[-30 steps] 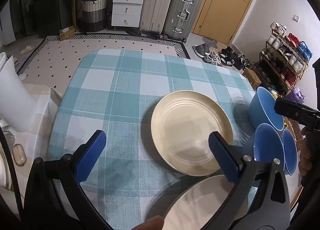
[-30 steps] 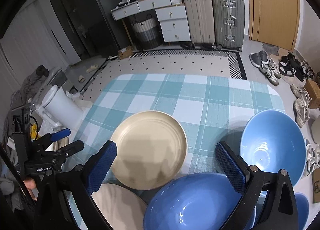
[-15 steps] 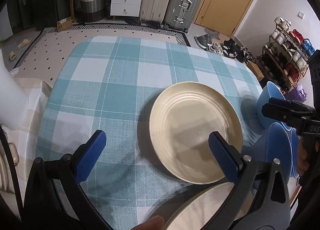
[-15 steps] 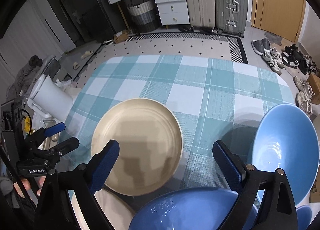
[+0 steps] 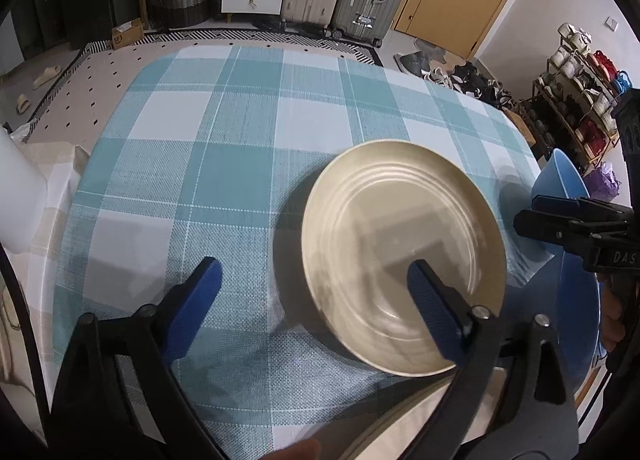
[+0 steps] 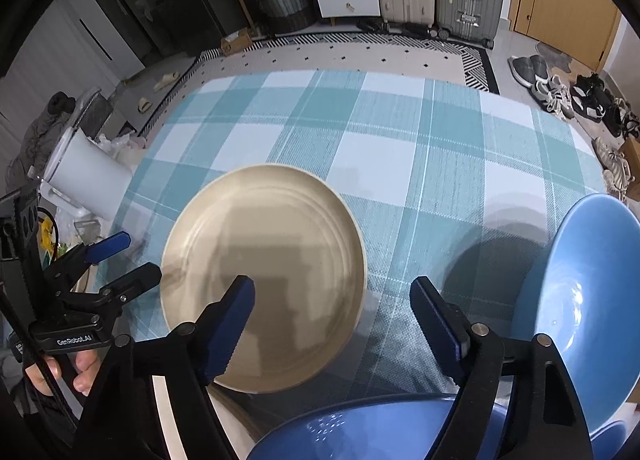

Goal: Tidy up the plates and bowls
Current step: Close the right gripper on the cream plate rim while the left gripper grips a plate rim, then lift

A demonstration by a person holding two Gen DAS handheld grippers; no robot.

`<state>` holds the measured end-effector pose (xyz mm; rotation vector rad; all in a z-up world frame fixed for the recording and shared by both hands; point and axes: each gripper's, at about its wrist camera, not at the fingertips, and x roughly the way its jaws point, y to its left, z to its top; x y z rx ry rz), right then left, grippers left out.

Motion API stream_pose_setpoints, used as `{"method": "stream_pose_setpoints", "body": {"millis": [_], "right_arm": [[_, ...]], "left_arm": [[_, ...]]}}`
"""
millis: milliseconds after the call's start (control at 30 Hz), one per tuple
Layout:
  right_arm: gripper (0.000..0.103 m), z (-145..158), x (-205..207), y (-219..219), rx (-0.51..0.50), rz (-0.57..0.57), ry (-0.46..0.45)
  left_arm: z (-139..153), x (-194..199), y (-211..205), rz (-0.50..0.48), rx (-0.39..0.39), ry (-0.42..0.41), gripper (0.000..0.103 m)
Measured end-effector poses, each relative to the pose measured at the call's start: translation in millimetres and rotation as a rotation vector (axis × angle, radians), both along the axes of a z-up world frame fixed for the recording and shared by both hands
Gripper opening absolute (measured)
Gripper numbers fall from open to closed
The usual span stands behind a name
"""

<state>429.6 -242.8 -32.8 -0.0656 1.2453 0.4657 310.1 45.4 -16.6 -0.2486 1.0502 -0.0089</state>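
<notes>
The cream plate [image 5: 402, 256] lies on my checked tablecloth [image 5: 224, 164], larger in both views than a second ago. My left gripper [image 5: 312, 290] has dropped toward its 7 o'clock rim, jaws narrowing but apart, pads pressing nothing. My right gripper [image 6: 332, 314], likewise closing, straddles its 4 o'clock edge; a blue bowl [image 6: 592, 300] sits at 3 o'clock.

We see a table [image 6: 400, 164] under a teal-and-white checked cloth [image 5: 240, 164]. On it lie a cream plate [image 6: 264, 256], a second cream plate [image 5: 420, 420] and blue bowls [image 6: 592, 300].
</notes>
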Motion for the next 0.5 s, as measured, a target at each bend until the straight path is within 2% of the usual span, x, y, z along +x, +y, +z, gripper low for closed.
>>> {"method": "stream_pose_setpoints", "body": {"millis": [100, 300, 367, 500], "right_arm": [[0.076, -5.7, 1.9, 2.5, -0.012, 0.008, 0.016], [0.066, -17.2, 3.8, 9.1, -0.040, 0.026, 0.048], [0.055, -21.0, 3.8, 10.7, -0.053, 0.030, 0.056], [0.050, -25.8, 4.8, 11.4, -0.072, 0.027, 0.063]], "left_arm": [[-6.6, 2.4, -1.7, -0.012, 0.002, 0.016, 0.081], [-18.4, 5.5, -3.4, -0.021, -0.007, 0.038, 0.075], [-21.8, 6.1, -4.3, -0.023, -0.007, 0.043, 0.073], [-27.2, 7.3, -5.1, -0.022, -0.002, 0.057, 0.067]]}}
